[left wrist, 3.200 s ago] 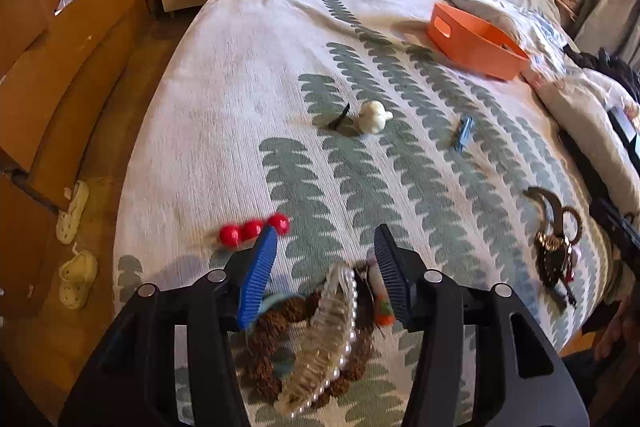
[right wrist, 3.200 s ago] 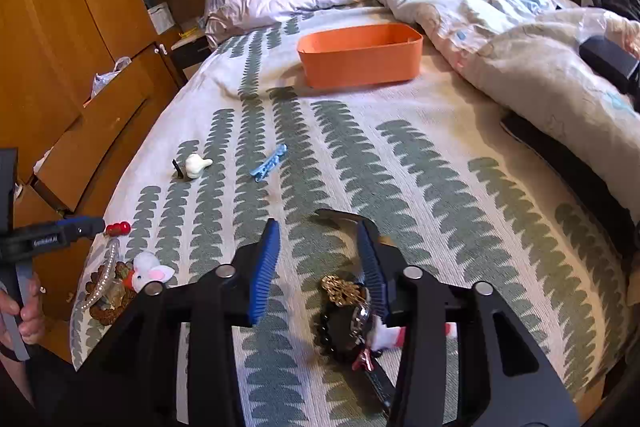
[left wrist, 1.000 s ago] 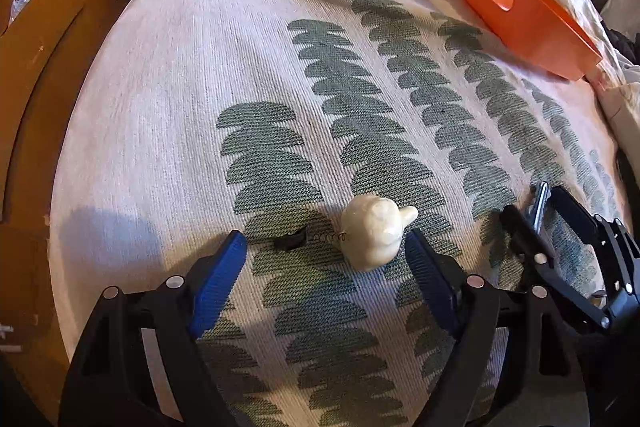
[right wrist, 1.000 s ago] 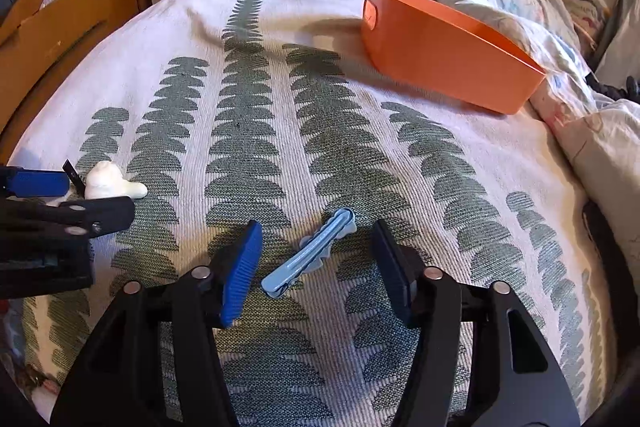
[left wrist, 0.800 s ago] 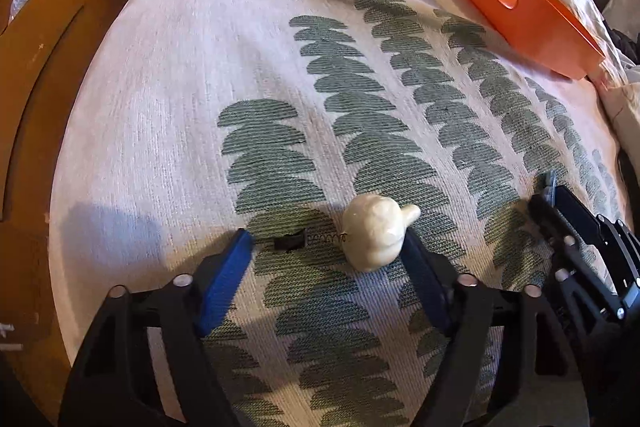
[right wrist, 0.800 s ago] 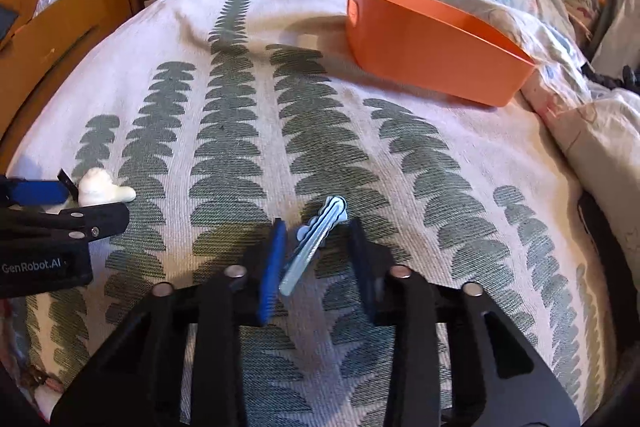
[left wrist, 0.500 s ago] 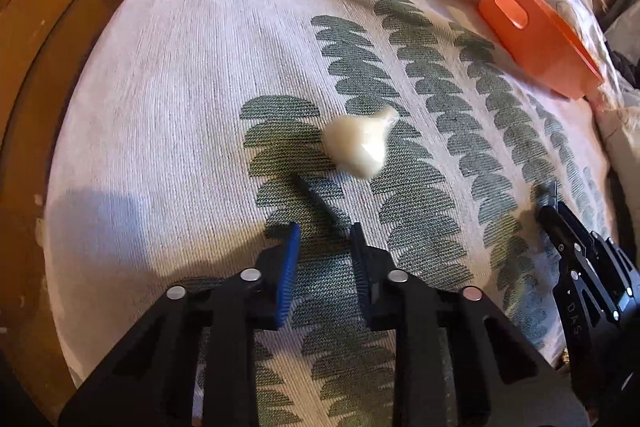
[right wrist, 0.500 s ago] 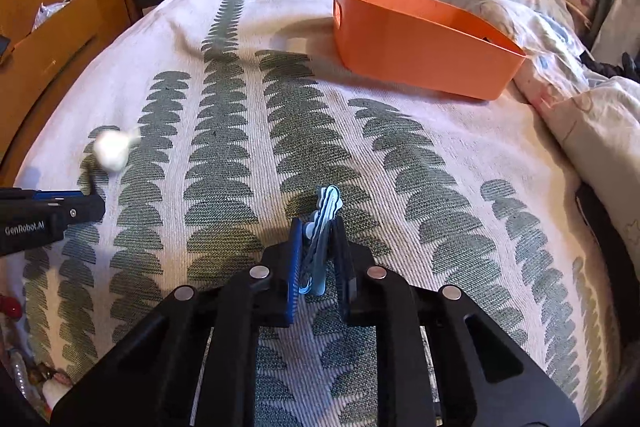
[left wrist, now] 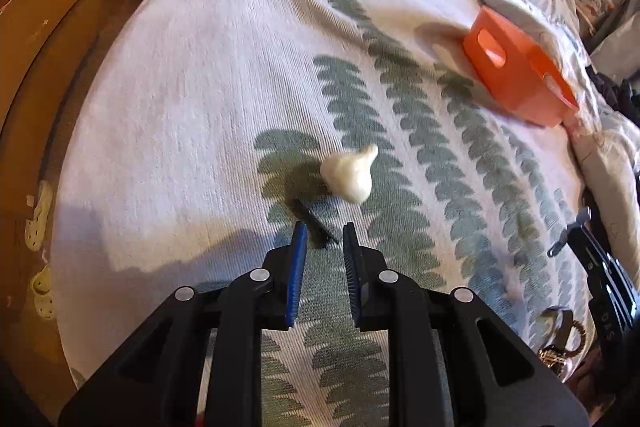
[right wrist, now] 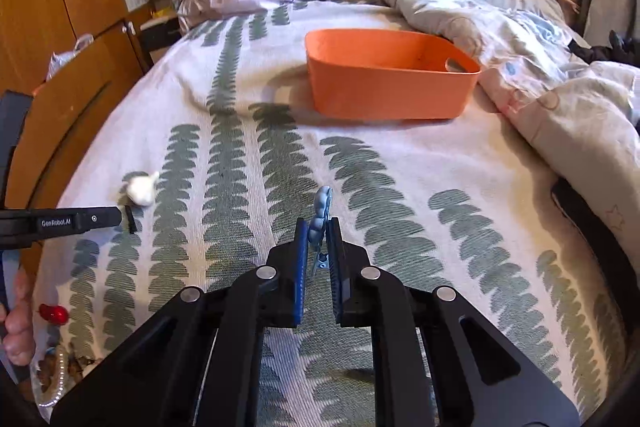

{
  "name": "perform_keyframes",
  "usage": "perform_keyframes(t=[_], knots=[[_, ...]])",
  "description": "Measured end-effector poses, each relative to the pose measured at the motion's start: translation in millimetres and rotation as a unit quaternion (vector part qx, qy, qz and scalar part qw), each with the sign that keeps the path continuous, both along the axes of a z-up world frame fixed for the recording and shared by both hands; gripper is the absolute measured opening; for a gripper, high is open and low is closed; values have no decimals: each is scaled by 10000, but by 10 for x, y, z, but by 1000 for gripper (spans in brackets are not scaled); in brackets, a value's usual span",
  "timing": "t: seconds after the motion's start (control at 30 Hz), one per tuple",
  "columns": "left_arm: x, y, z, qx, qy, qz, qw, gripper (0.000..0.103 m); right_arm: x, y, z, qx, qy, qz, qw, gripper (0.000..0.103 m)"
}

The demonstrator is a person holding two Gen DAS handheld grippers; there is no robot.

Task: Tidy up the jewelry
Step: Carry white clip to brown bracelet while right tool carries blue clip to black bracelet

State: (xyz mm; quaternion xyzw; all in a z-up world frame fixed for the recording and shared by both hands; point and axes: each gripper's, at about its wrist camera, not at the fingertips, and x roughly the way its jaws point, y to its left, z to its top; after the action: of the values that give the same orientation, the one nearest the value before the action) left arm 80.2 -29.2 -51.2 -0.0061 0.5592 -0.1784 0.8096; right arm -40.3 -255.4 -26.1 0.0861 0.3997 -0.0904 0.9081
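My left gripper (left wrist: 323, 241) is shut on the black stem (left wrist: 316, 221) of a cream plush hair clip (left wrist: 350, 173) and holds it above the bedspread. The clip also shows in the right wrist view (right wrist: 141, 187), in front of the left gripper (right wrist: 116, 215). My right gripper (right wrist: 318, 233) is shut on a light blue hair clip (right wrist: 322, 205), whose tip sticks out past the fingers. An orange bin (right wrist: 390, 79) stands on the bed beyond; it also shows in the left wrist view (left wrist: 516, 77). The right gripper (left wrist: 576, 227) shows at the right edge of the left view.
The bed has a white cover with green leaf stripes (right wrist: 280, 163). A rumpled duvet (right wrist: 540, 67) lies at the right and back. Wooden cabinets (right wrist: 48, 27) stand at the left. Red beads (right wrist: 52, 313) and a pearl clip pile (right wrist: 52, 375) lie at the near left. Dark jewelry (left wrist: 560, 339) lies at the near right.
Both grippers closed from open: the left on the cream clip's stem, the right on the blue clip. Both have since lifted their clips off the bedspread.
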Motion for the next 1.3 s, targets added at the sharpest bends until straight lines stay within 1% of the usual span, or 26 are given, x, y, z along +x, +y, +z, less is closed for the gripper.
perform_keyframes(t=[0.07,0.13,0.23,0.27,0.3,0.33,0.37,0.4,0.47,0.57,0.77,0.97,1.0,1.07,1.13,1.2,1.27,1.3], knots=[[13,45,36,-74,-8,65,10000,19,-14,-54,16,114,-50,-29,9999,12],[48,93,51,-159,20,124,9998,18,-17,-70,22,120,-52,-18,9999,12],[97,99,49,-84,-33,191,9998,18,5,-62,18,144,-60,-11,9999,12],[104,103,53,-72,-65,203,9997,20,9,-54,18,137,-72,-8,9999,12],[110,86,49,-44,-109,182,9998,37,9,-46,13,130,-70,6,9999,12],[94,86,56,-40,-162,157,9997,66,13,-39,6,135,-64,24,9999,12],[83,76,69,-56,-281,146,9995,74,18,-31,-3,143,-60,35,9999,12],[74,51,77,-1,-393,118,9992,76,23,-18,-14,135,-49,49,9999,12],[66,-14,71,116,-429,-37,9990,76,29,-8,-25,125,-39,66,9999,12],[69,-83,31,321,-478,-114,9983,76,23,-5,-28,125,-35,77,9999,12],[116,-196,-201,744,-205,-249,9967,76,26,7,-37,106,-17,98,9999,12],[155,-261,-329,1017,-193,-246,9943,76,23,59,-67,57,10,150,9999,12],[155,-270,-337,1044,-222,-248,9940,74,31,63,-67,49,18,153,9999,12],[149,-283,-340,1099,-295,-254,9932,67,26,61,-66,63,7,156,9999,12],[138,-302,-328,1117,-344,-282,9927,51,26,67,-69,62,8,156,9999,12],[131,-309,-320,1046,-306,-306,9936,43,22,68,-67,48,0,150,9999,12],[120,-320,-323,1060,-322,-311,9934,39,20,70,-63,54,-5,150,9999,12],[113,-333,-331,1075,-338,-310,9931,35,11,74,-62,43,-10,149,9999,12]])
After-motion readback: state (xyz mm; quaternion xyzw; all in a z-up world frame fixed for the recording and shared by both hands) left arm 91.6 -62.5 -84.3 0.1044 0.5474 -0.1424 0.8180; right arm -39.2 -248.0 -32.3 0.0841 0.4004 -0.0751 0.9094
